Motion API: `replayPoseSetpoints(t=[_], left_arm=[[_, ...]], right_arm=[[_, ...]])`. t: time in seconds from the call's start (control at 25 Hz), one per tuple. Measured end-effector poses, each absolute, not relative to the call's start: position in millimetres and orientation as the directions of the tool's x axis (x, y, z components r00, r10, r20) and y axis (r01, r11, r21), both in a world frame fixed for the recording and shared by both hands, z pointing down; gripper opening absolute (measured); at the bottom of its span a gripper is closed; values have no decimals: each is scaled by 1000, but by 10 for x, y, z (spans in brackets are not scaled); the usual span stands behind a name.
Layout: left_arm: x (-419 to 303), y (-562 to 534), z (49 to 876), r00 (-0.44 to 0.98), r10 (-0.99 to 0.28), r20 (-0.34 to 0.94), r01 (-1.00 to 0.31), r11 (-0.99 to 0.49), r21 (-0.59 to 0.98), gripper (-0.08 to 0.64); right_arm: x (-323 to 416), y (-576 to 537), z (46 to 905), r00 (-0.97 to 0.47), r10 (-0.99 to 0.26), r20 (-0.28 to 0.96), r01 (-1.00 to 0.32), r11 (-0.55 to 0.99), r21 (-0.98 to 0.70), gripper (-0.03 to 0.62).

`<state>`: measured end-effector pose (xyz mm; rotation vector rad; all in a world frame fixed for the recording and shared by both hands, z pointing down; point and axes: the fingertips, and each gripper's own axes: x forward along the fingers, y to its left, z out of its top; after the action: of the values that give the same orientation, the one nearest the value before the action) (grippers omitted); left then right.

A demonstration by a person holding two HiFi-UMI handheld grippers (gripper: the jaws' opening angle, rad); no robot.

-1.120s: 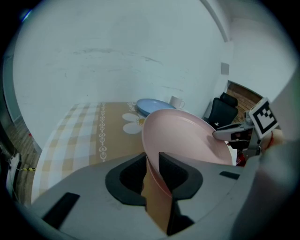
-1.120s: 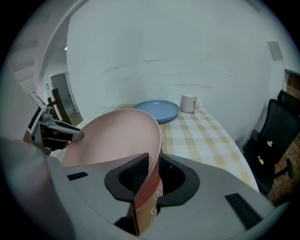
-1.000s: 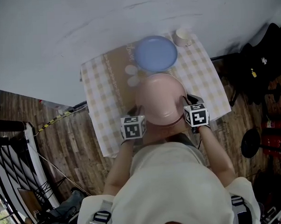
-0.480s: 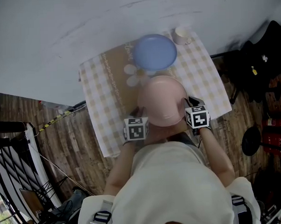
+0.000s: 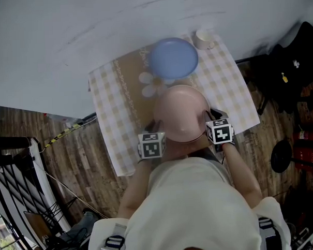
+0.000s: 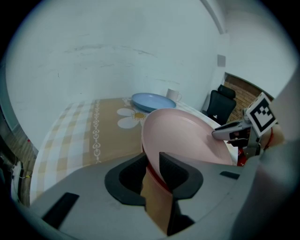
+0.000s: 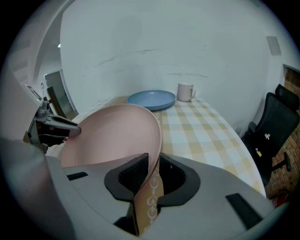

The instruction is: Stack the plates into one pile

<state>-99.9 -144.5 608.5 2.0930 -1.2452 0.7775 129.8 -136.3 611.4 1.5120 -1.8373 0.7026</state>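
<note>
I hold a pink plate (image 5: pixel 182 113) by opposite rims, a little above the near end of the table. My left gripper (image 5: pixel 153 129) is shut on its left rim, which sits between the pads in the left gripper view (image 6: pixel 152 161). My right gripper (image 5: pixel 208 115) pinches the right rim (image 7: pixel 153 164); its jaws have just eased open slightly with the rim still between them. The plate (image 6: pixel 187 136) tilts in both gripper views. A blue plate (image 5: pixel 173 59) lies flat at the far end, apart from both grippers.
A white mug (image 5: pixel 203 39) stands at the far right corner beside the blue plate. The checked cloth (image 5: pixel 114 98) with a tan runner and a daisy print (image 5: pixel 152 83) covers the small table. A white wall is behind, dark chairs (image 5: pixel 294 74) stand to the right, and the floor is wood.
The pink plate and both grippers have barely shifted. More of the daisy print shows beyond the plate's far edge than a second ago.
</note>
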Motion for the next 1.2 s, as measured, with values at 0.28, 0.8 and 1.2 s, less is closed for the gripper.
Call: replayPoseSetpoints(t=[0.28, 0.8, 1.2], left_arm=[[-1062, -1482, 6102, 383, -567, 729, -906, -386, 176, 75], [-1106, -1539, 6071, 419, -580, 698, -894, -397, 208, 78], [-1228, -1672, 5910, 466, -607, 643, -879, -402, 258, 78]], right_arm=[[1300, -1419, 6073, -107, -653, 749, -985, 174, 10, 61], [1259, -1542, 6021, -64, -674, 736, -987, 153, 53, 60], [1108, -1731, 5884, -40, -707, 706, -988, 133, 76, 61]])
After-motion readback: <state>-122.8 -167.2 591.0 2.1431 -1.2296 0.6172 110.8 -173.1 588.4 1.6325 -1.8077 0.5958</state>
